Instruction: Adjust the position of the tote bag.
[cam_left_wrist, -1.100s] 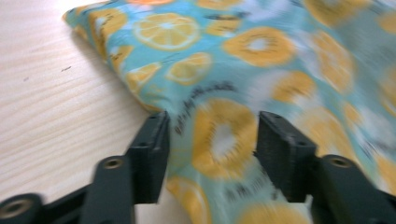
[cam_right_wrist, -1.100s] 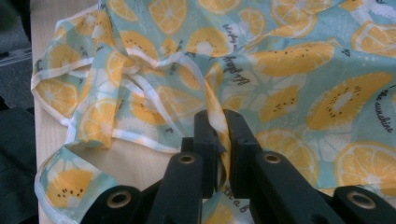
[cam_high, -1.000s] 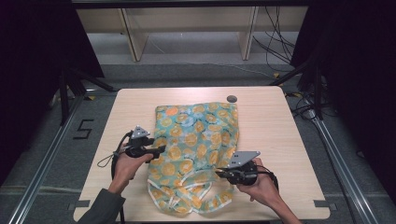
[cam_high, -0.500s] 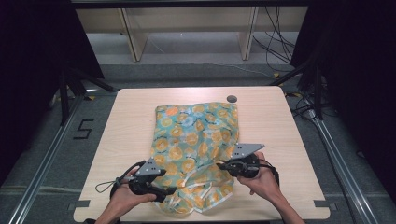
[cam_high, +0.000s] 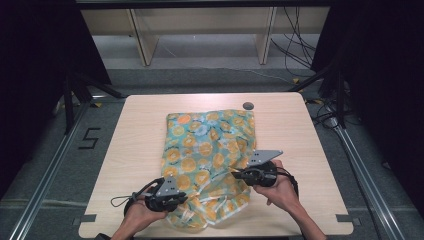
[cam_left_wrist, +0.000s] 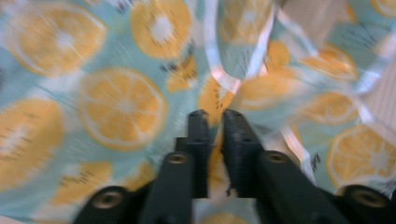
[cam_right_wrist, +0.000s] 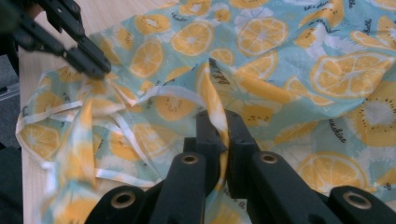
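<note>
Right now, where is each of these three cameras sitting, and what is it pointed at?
High view: above the person's side, looking down on the table; forearms, left gripper, right gripper.
Left gripper view: rides that gripper; its jaws pinch the orange-print cloth.
Right gripper view: rides that gripper; its jaws pinch a fold; the left gripper shows beyond.
All share the cloth.

Digit "5" on the floor (cam_high: 89, 138), illegible small print on the cloth (cam_right_wrist: 339, 129)
</note>
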